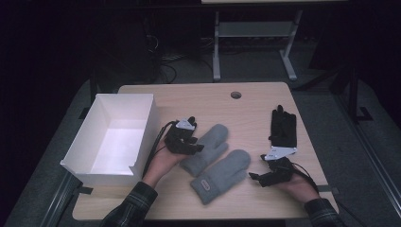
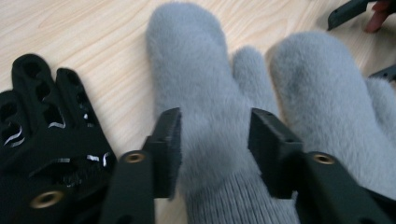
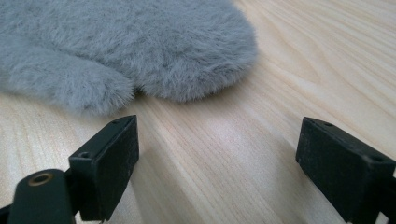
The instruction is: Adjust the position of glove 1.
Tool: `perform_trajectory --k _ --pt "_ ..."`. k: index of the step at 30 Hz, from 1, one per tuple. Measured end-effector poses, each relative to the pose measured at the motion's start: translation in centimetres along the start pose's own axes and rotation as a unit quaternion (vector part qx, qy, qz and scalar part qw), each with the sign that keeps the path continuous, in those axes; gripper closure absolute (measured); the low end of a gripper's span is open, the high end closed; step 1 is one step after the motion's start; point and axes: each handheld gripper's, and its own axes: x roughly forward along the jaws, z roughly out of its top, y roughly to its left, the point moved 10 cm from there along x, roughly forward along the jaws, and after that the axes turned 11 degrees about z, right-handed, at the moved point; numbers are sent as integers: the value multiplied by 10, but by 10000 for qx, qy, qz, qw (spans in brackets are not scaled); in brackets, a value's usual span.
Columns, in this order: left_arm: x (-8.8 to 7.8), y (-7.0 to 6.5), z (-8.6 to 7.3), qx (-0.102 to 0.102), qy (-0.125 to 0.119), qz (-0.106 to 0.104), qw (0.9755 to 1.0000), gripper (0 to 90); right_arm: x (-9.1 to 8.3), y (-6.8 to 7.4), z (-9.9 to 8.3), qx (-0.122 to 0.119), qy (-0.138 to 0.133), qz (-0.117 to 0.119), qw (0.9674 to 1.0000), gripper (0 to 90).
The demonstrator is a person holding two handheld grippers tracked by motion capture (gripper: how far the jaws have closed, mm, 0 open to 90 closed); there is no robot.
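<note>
The left gripper [image 2: 215, 140] straddles the near grey mitten [image 2: 201, 107], jaws open around it; the right gripper [image 3: 219, 163] gapes beside the other mitten [image 3: 140, 46].

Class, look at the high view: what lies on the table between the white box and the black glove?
Two grey mittens lie between the white box and the black glove, with the left gripper over the nearer one.

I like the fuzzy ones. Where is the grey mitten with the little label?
In the high view the labelled grey mitten lies near the table's front edge, between the two grippers, touching the other grey mitten on its left.
</note>
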Motion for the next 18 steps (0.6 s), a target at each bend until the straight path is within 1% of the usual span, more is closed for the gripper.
perform_trajectory --k 2,3,4,6,7,10,12,16,18 --pt "3 1 -4 -10 -14 40 10000 476 0 0 0 1 0 0 10000 131" --pt "5 1 -4 -90 -21 9 10000 468 0 0 0 2 1 -3 10000 131" --pt "7 0 -4 -122 -25 -24 9999 461 0 0 0 5 2 -3 10000 131" --pt "11 -1 -4 -126 -21 -2 9999 444 0 0 0 8 1 -4 10000 131" --pt "13 -2 -5 -72 26 -6 10000 442 0 0 0 7 1 -5 10000 131" --pt "22 -7 -9 -52 160 6 9999 429 0 0 0 7 0 -5 10000 131" --pt "26 -10 -12 12 238 13 9997 432 0 0 0 9 0 -4 10000 131" --pt "32 -13 -18 208 326 51 9992 536 0 0 0 9 0 -5 10000 131" --pt "33 -13 -18 173 337 18 9993 586 0 0 0 8 0 -4 10000 131"
